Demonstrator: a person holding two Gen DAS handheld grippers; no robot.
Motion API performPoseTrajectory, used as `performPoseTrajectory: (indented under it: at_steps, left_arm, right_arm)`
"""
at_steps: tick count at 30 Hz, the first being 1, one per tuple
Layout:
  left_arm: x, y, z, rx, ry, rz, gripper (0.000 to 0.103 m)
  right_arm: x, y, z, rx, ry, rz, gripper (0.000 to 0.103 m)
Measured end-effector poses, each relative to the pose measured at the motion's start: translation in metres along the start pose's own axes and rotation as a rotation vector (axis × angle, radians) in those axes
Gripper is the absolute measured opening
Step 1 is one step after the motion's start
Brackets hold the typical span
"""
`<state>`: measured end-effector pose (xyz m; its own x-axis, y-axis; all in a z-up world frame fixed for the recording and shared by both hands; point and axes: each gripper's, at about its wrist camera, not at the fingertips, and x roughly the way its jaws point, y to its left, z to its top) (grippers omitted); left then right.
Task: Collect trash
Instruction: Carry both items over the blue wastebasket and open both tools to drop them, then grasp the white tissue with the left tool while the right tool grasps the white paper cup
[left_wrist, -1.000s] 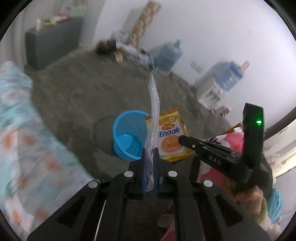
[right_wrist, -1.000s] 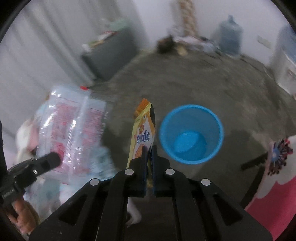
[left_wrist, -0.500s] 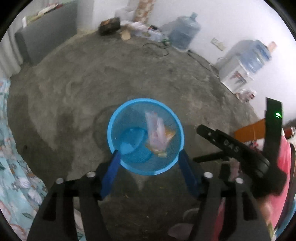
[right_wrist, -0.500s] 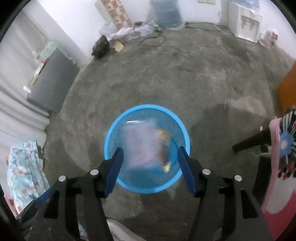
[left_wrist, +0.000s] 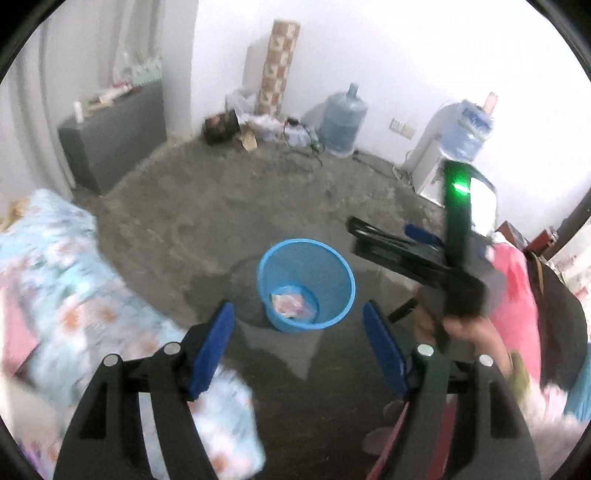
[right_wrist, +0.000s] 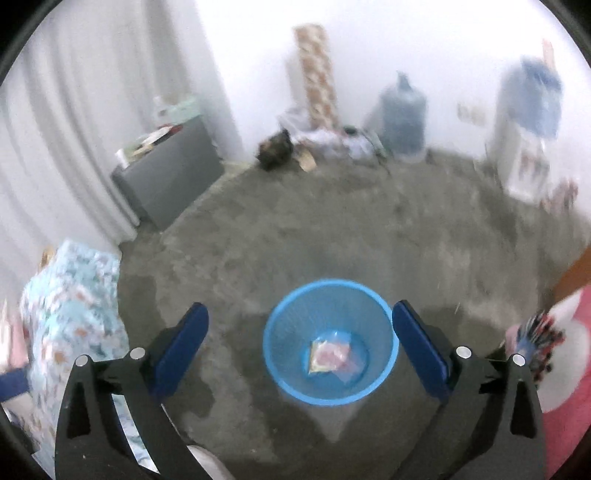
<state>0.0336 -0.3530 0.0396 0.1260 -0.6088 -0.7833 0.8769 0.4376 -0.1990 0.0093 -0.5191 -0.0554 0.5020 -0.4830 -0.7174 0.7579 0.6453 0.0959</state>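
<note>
One blue bin on concrete floor

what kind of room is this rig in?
Most likely a lived-in home room, perhaps a bedroom: bare concrete floor, floral bedding at the left, a water dispenser and spare water jug along the white wall, plus a blue wastebasket.

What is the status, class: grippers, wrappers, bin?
Left gripper open, empty. Right gripper open, empty. Wrappers lying at the bottom of the blue bin. Nothing blocking the bin; bare floor around it.
</note>
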Motion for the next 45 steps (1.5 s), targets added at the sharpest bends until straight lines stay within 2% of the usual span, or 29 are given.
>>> performPoseTrajectory:
  at_steps: [2,4,5,7,9,12,14,15,18,19,23,27,30,33,35,37,38,40,42,45]
  left_arm:
    - [-0.035,0.012,-0.023,-0.007,-0.008,-0.021,0.07]
    - [-0.065,0.027,-0.047,-0.005,-0.033,-0.03,0.075]
    - [-0.081,0.036,-0.06,-0.013,-0.063,-0.008,0.081]
    - [-0.111,0.058,-0.085,-0.044,-0.146,0.051,0.085]
    - [-0.14,0.081,-0.113,-0.096,-0.226,0.09,0.094]
    - [-0.172,0.111,-0.145,-0.176,-0.32,0.15,0.097]
    - [-0.192,0.134,-0.168,-0.241,-0.381,0.19,0.097]
    - [-0.199,0.143,-0.177,-0.272,-0.405,0.207,0.097]
    - [-0.217,0.176,-0.203,-0.377,-0.474,0.24,0.097]
    - [-0.224,0.188,-0.214,-0.428,-0.503,0.247,0.097]
    - [-0.247,0.22,-0.246,-0.534,-0.569,0.243,0.097]
    - [-0.251,0.243,-0.254,-0.594,-0.578,0.262,0.097]
    - [-0.249,0.256,-0.252,-0.602,-0.605,0.231,0.097]
    - [-0.242,0.269,-0.236,-0.586,-0.618,0.174,0.096]
    - [-0.231,0.277,-0.221,-0.585,-0.606,0.128,0.089]
    - [-0.218,0.284,-0.208,-0.608,-0.581,0.084,0.082]
    - [-0.213,0.287,-0.203,-0.616,-0.572,0.062,0.077]
    - [-0.199,0.293,-0.192,-0.632,-0.556,0.038,0.073]
    - [-0.189,0.298,-0.182,-0.638,-0.531,0.035,0.069]
    - [-0.17,0.306,-0.166,-0.655,-0.463,0.08,0.06]
  right_arm:
    - [-0.02,0.033,-0.003,-0.072,-0.039,-0.041,0.095]
    - [-0.039,0.059,-0.007,-0.149,-0.088,0.001,0.095]
    - [-0.043,0.067,-0.009,-0.183,-0.106,0.019,0.095]
    - [-0.068,0.102,-0.014,-0.295,-0.154,0.058,0.095]
    - [-0.089,0.128,-0.02,-0.375,-0.185,0.102,0.095]
    - [-0.117,0.159,-0.027,-0.437,-0.227,0.22,0.095]
    - [-0.134,0.178,-0.03,-0.449,-0.24,0.369,0.095]
    - [-0.137,0.182,-0.032,-0.443,-0.24,0.414,0.095]
    - [-0.143,0.206,-0.04,-0.419,-0.183,0.565,0.095]
    - [-0.142,0.215,-0.043,-0.408,-0.137,0.607,0.095]
    - [-0.132,0.248,-0.052,-0.388,0.024,0.751,0.095]
    - [-0.129,0.287,-0.055,-0.342,0.143,0.813,0.09]
    - [-0.12,0.301,-0.057,-0.326,0.201,0.776,0.078]
    - [-0.098,0.315,-0.06,-0.322,0.261,0.741,0.066]
    - [-0.086,0.321,-0.067,-0.319,0.294,0.722,0.056]
    - [-0.076,0.322,-0.071,-0.303,0.341,0.717,0.039]
    - [-0.072,0.321,-0.073,-0.297,0.36,0.722,0.035]
    - [-0.068,0.321,-0.078,-0.299,0.369,0.714,0.02]
    - [-0.066,0.319,-0.08,-0.302,0.372,0.707,0.014]
    - [-0.064,0.313,-0.083,-0.305,0.372,0.702,0.008]
